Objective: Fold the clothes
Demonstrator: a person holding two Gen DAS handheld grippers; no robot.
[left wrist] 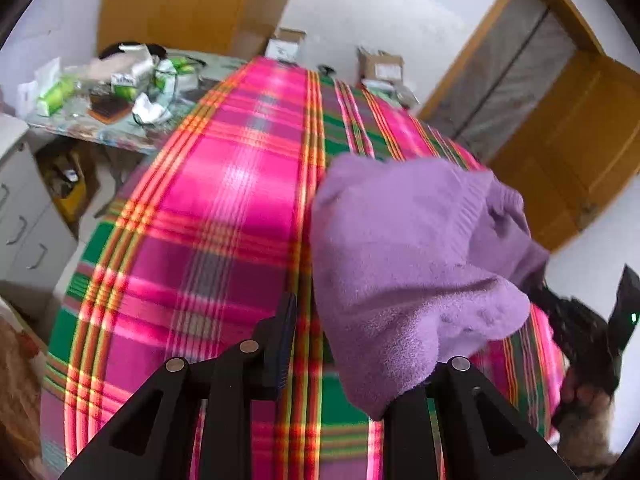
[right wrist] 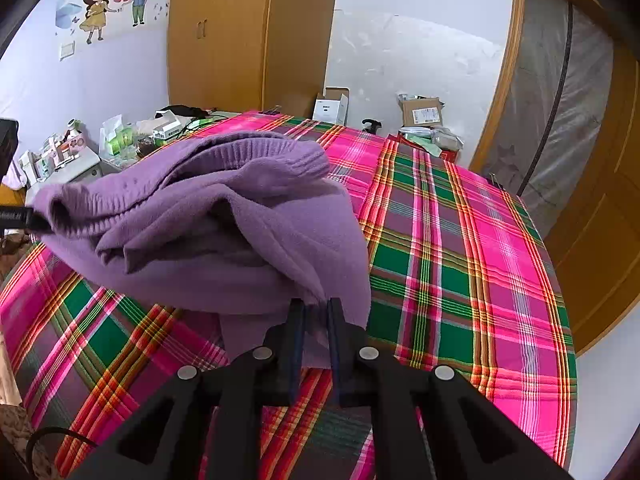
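Purple sweater is sitting bunched on the plaid bedsheet, roughly mid-bed, left of centre in the right wrist view, ribbed hem facing the far side.

Right gripper: jaws are standing narrow and pinching a gathered fold of the sweater's near edge. Fabric is running straight between the two pads, so it is holding cloth. A loose flap is hanging below the grip onto the sheet.

Left gripper: jaws are standing partway apart. Its left finger is showing clear over the sheet with nothing pressing on it. The right finger is sitting hidden under a drooping lobe of sweater, which is draping over that side of the claw. Cloth is lying between and across the jaws, but the pads are not pressing it.

In the left wrist view the sweater is filling the right half, and the right gripper is showing blurred at the far right edge with a hand under it. In the right wrist view a dark finger tip is poking at the sweater's left end.

Surroundings: cluttered side table at far left, cardboard boxes beyond the bed's far edge, wooden wardrobe on the far wall, door at right.
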